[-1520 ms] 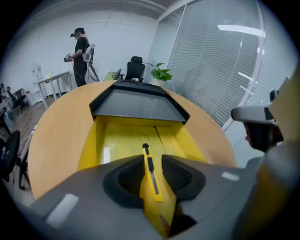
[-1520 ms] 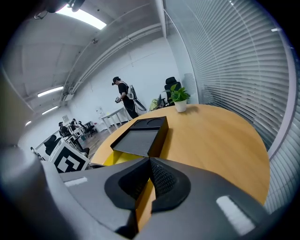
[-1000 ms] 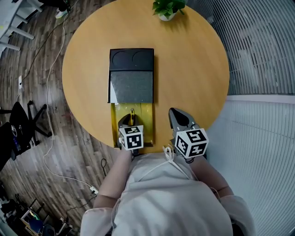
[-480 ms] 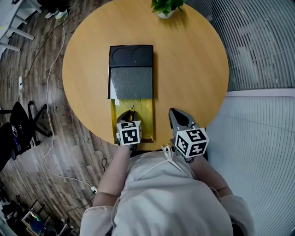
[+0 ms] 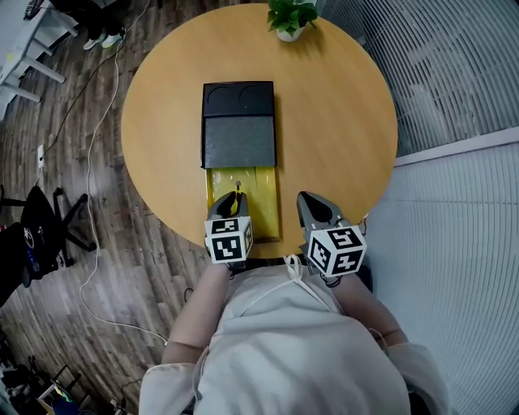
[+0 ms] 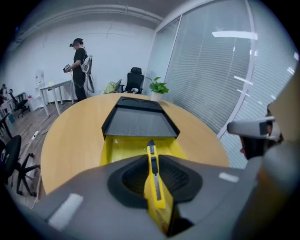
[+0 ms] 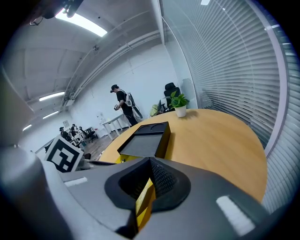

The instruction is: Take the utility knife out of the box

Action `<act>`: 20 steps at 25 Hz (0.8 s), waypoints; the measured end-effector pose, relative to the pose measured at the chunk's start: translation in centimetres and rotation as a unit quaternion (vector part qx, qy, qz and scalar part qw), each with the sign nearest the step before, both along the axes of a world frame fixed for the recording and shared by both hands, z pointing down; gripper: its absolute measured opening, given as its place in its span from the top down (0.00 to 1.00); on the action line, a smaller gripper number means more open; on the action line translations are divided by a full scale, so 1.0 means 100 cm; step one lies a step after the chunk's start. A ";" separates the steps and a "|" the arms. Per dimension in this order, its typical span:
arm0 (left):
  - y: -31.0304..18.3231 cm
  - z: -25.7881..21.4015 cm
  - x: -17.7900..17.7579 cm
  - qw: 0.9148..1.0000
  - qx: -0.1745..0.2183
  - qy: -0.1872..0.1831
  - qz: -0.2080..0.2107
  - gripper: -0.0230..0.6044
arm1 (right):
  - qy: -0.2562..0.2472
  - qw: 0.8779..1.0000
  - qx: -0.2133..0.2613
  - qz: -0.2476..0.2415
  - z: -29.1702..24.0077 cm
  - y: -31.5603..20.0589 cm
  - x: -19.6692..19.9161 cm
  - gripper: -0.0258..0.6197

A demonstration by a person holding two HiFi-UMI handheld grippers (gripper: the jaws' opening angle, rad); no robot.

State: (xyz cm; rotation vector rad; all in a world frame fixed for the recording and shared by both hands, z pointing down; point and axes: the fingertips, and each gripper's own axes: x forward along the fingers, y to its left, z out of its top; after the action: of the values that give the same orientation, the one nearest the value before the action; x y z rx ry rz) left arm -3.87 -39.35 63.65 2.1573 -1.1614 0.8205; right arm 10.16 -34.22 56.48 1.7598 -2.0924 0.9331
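Note:
A yellow utility knife (image 6: 153,174) is clamped lengthwise between the pads of my left gripper (image 6: 154,187), its black-tipped nose pointing away from me. In the head view the left gripper (image 5: 232,207) hangs over the near, open end of the yellow box tray (image 5: 264,203), with the knife (image 5: 237,195) lifted off the tray floor. The black sleeve (image 5: 239,134) covers the tray's far part. My right gripper (image 5: 313,203) hovers beside the box's right side near the table edge. Its jaws stand together, and only a thin slit showing yellow is seen in the right gripper (image 7: 148,182) view.
The round wooden table (image 5: 340,121) carries a small potted plant (image 5: 290,16) at its far edge. Slatted blinds run along the right. In the left gripper view a person (image 6: 80,68) stands by desks and chairs beyond the table. Cables lie on the wooden floor at left.
My left gripper closed on the knife and rose with it out of the yellow tray. The right gripper shifted a little beside the box.

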 end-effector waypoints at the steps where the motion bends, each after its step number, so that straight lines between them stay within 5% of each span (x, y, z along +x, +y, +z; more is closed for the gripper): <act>1: 0.003 -0.013 0.001 1.000 0.014 0.010 0.009 0.86 | 0.001 1.000 0.004 0.000 -0.003 0.003 -0.004 0.96; 10: 0.024 -0.127 -0.010 0.986 0.139 0.082 0.040 0.85 | 0.009 0.998 0.058 0.002 -0.040 0.026 -0.044 0.96; 20: 0.050 -0.234 -0.041 0.949 0.273 0.149 0.047 0.85 | 0.036 0.987 0.153 -0.017 -0.097 0.044 -0.072 0.96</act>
State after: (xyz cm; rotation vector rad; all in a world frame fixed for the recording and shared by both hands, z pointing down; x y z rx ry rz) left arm -8.01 -34.31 40.25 2.6805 -1.2322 0.1934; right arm 2.95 -29.81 46.81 1.8585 -2.3093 0.5515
